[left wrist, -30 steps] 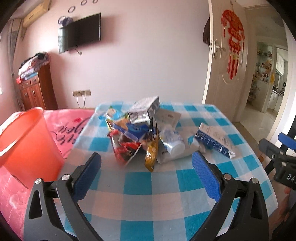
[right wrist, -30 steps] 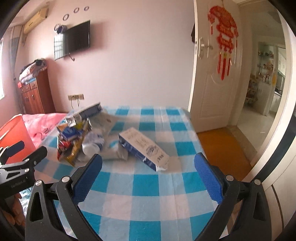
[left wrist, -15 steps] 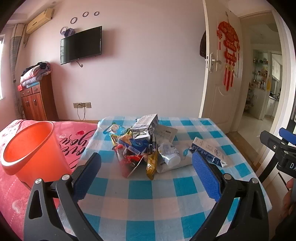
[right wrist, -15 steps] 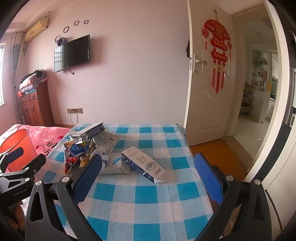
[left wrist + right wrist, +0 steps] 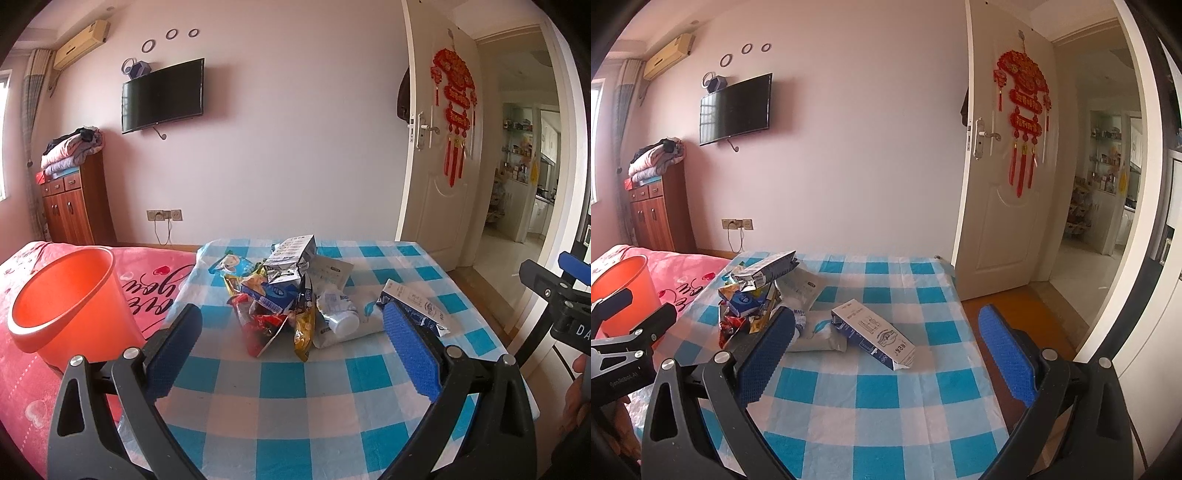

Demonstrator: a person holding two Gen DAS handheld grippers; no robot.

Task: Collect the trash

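Note:
A pile of snack wrappers and cartons (image 5: pixel 284 291) lies mid-table on the blue checked cloth (image 5: pixel 295 384); it also shows in the right wrist view (image 5: pixel 757 295). A blue and white milk carton (image 5: pixel 873 334) lies flat to its right, also in the left wrist view (image 5: pixel 413 308). An orange bin (image 5: pixel 70 306) stands on the pink bed, left of the table. My left gripper (image 5: pixel 291 347) is open and empty, near side of the pile. My right gripper (image 5: pixel 884 354) is open and empty, near side of the carton.
The right gripper shows at the right edge of the left wrist view (image 5: pixel 554 295). A pink bedspread (image 5: pixel 22 369) lies left of the table. An open white door (image 5: pixel 1004 206) and orange floor (image 5: pixel 1015 306) are to the right. A wooden cabinet (image 5: pixel 74 206) stands at the back left.
Both grippers have pulled back and tilted up from the table; the pile and carton look smaller and farther. Both stay open. The trash has not moved.

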